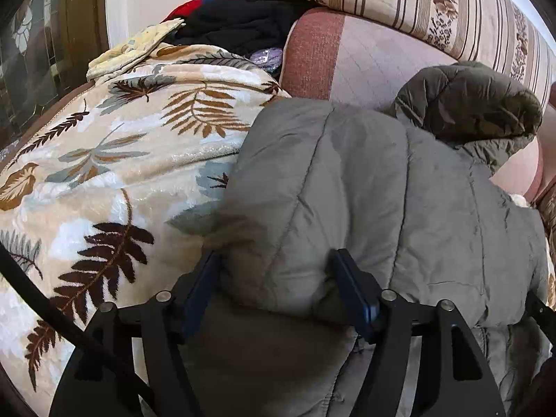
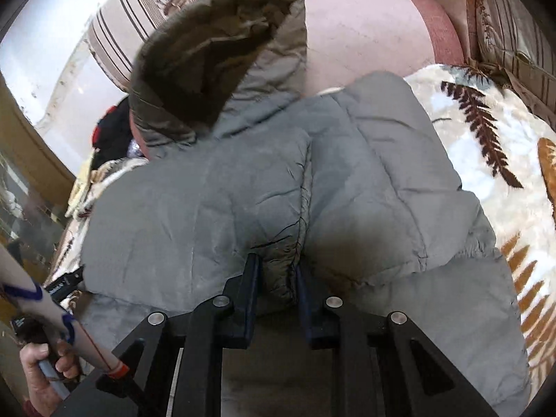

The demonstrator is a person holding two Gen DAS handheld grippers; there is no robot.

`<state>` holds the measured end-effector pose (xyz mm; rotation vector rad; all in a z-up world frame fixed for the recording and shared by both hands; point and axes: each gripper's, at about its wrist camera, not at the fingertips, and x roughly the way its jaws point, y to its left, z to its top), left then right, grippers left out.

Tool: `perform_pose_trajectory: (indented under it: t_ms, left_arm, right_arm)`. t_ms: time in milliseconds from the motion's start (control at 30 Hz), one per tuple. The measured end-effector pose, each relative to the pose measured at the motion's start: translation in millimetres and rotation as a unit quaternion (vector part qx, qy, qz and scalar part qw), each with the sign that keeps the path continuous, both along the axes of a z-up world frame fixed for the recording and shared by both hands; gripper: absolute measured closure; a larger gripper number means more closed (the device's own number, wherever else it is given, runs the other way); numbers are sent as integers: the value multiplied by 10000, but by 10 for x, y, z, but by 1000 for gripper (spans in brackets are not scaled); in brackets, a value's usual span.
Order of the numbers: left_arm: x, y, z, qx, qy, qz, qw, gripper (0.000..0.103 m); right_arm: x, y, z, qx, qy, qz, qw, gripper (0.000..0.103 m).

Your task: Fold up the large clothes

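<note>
Grey quilted hooded jacket (image 1: pixel 365 187) lies on a leaf-print blanket (image 1: pixel 104 173) over the sofa, directly ahead of both grippers.

L gripper (image 1: pixel 274 271): fingers set wide apart w/ a thick puffy fold of the jacket bulging between them; both pads touch the fabric, so it's gripping a fat bunch, not pressed tight. Blanket spreads to its left; hood (image 1: pixel 479 104) sits up ahead & to the right, resting against the pink cushion (image 1: pixel 375 59). Farther ahead-left, a dark pile of clothes (image 1: pixel 236 24) by the wall. Striped floral backrest (image 1: pixel 434 7) beyond the cushion.

R gripper (image 2: pixel 276 274): fingers close together, pinching a narrow ridge of jacket along a seam. Jacket body (image 2: pixel 208 201) fans out ahead; hood (image 2: pixel 215 52) straight ahead, dark lining showing. Blanket (image 2: pixel 504 173) to its right. Person's hand (image 2: pixel 45 368) on a handle, low left.
</note>
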<state>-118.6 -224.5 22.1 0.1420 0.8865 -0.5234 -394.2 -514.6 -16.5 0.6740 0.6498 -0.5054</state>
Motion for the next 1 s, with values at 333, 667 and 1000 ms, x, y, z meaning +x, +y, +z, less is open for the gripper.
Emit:
perform_pose_trajectory:
  t_ms: [333,667,1000]
  left_arm:
    - [-247,22,357,-180,-828,-18,9964,35]
    - [-730,-488,230,177,-1050,-887,9904,35]
    - [-696,-548,-64,402,-678,-770,9939,22]
  right_arm:
    - [-45,24,156,-143,111,-136,9997,69]
    - [8,492,543,-1833,-117,136,9829,62]
    - [195,202,-14,-1129,782,116,9905,60]
